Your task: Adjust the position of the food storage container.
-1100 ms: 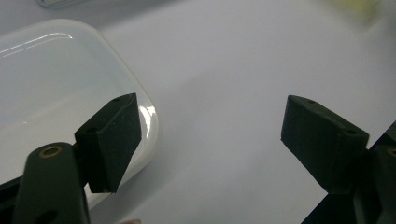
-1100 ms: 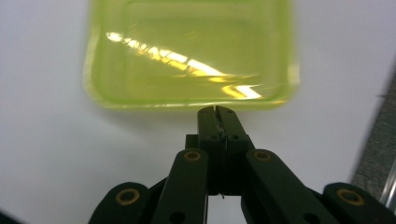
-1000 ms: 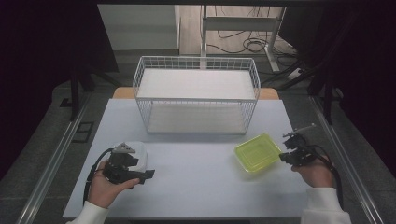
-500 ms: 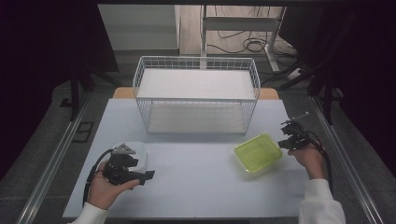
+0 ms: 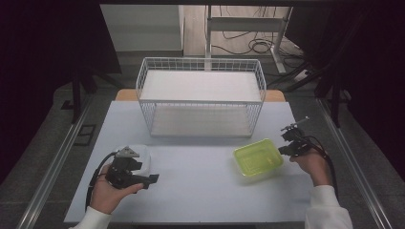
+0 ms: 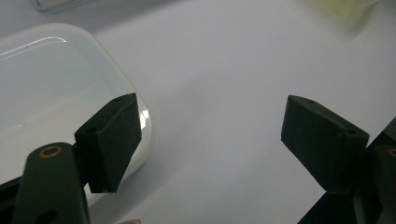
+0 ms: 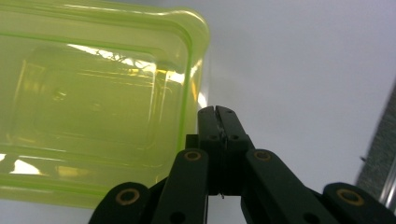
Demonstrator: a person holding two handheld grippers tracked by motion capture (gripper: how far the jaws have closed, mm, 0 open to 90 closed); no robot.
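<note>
Green container [image 5: 258,157] sat on the white table [image 5: 200,191], in front of the wire basket [image 5: 200,98] and toward its right end, with the right gripper [image 5: 290,143] just beside its right rim, jaws pressed together on nothing. That looked like an approach step: the jaws would need to part and straddle the rim before any lift. Across the table, the left gripper [image 6: 210,140] hovered with jaws spread wide, one pad over the corner of a white container [image 6: 51,98], not pinching it.
</note>
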